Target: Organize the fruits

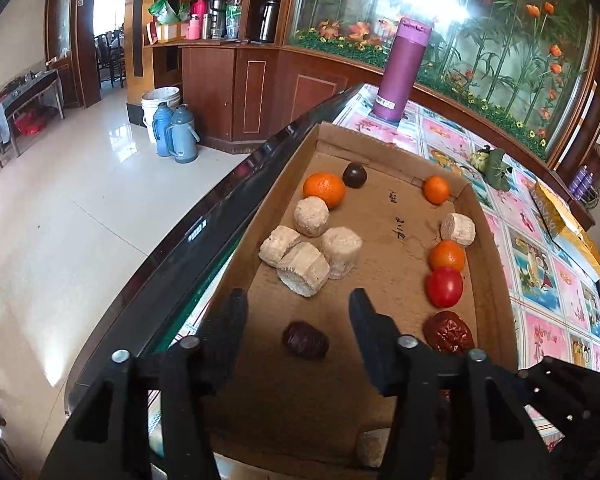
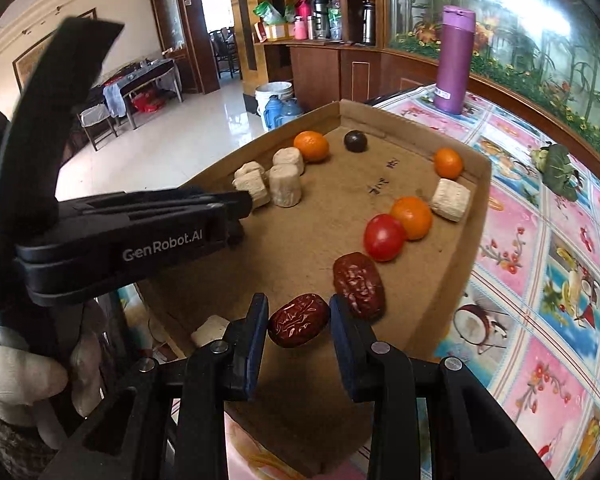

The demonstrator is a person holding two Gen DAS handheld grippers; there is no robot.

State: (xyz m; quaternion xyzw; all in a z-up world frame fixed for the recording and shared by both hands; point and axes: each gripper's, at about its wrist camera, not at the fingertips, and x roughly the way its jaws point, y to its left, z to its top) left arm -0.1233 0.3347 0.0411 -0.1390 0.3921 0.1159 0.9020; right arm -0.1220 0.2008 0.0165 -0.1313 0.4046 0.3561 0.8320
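A shallow cardboard tray point(image 1: 412, 208) holds oranges point(image 1: 324, 189), a cherry tomato point(image 1: 444, 286), a dark round fruit point(image 1: 354, 175), pale cut chunks point(image 1: 304, 268) and red dates. My left gripper point(image 1: 298, 306) is open low over the tray's near end. A dark date point(image 1: 305, 340) lies on the cardboard between its fingers, untouched. In the right wrist view my right gripper point(image 2: 299, 322) is shut on a wrinkled red date point(image 2: 298, 320), just above the tray's point(image 2: 340, 208) near right corner. Another date point(image 2: 359, 285) and the tomato point(image 2: 384, 237) lie just beyond it.
A purple flask point(image 1: 404, 68) stands past the tray on the flowered tablecloth point(image 1: 540, 264). A green toy vegetable point(image 1: 494, 164) and a yellow box point(image 1: 568, 224) lie to the right. The table's dark edge point(image 1: 220, 216) runs along the tray's left. A gloved hand point(image 2: 20, 376) holds the left gripper.
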